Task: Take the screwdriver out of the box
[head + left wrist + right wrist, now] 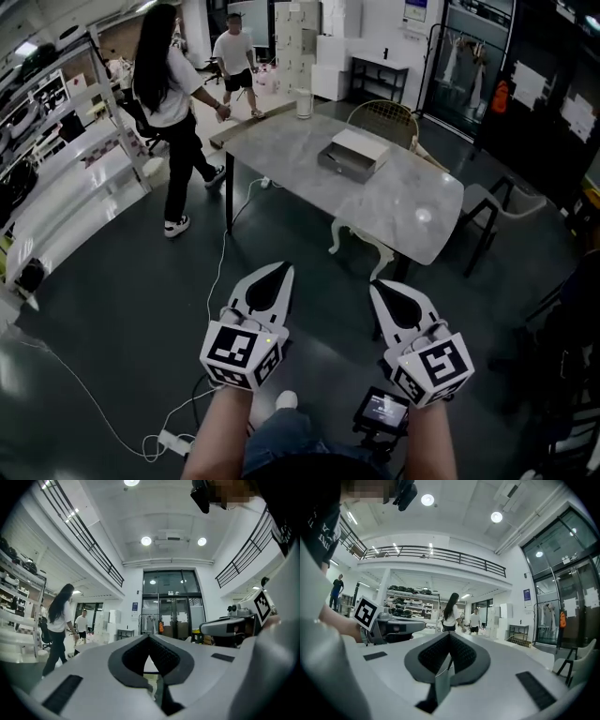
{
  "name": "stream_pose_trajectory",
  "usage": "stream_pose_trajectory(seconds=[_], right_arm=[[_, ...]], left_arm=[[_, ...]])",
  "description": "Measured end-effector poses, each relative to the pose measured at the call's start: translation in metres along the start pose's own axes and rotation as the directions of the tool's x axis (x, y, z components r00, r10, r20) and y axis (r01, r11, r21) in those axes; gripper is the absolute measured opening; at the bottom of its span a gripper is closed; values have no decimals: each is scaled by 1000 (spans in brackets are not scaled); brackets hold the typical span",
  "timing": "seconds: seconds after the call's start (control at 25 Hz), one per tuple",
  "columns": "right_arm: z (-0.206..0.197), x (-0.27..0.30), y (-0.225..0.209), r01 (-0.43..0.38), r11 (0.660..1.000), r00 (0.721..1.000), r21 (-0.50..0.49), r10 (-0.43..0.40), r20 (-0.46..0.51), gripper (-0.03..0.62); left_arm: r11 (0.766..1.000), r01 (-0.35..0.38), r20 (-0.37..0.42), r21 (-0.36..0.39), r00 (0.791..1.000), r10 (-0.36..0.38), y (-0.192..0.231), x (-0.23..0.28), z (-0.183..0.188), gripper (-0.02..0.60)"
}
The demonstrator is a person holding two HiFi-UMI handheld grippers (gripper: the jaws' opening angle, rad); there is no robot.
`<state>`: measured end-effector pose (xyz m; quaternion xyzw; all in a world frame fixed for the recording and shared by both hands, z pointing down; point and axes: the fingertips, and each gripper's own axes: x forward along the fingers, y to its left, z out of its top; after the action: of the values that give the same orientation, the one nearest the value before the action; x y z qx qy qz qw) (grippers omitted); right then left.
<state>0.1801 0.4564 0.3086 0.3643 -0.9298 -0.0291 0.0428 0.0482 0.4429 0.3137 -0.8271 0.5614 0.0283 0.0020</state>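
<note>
A flat grey box (353, 153) lies closed on the grey marble table (281, 159), well ahead of me; no screwdriver shows. My left gripper (279, 268) and right gripper (378, 285) are held level side by side over the dark floor, short of the table. Both have their jaws together with nothing between them. In the left gripper view the left gripper (149, 638) points across the room, and the right gripper (229, 626) shows at its right. In the right gripper view the right gripper (450, 634) is shut, with the left gripper (393, 626) beside it.
A wicker chair (384, 120) stands behind the table and a dark stool (492, 206) at its right end. A person in a white top (173, 112) walks at the left near white shelving (66, 178); another person (234, 61) stands farther back. A cable (211, 309) trails over the floor.
</note>
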Motion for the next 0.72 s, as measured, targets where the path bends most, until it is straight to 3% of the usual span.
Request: stream_pose_trajectory(seconds=[0.28,0.72], right_arm=[[18,79,-12,95,995,995,11,-96,20,25],[9,146,-36,143,990,988,-5,-143,-54,25]], left_arm=[[998,60,6,-3,998,-60,79,41,12,12],[994,102,5,-40,995,-102,138,87,0,12]])
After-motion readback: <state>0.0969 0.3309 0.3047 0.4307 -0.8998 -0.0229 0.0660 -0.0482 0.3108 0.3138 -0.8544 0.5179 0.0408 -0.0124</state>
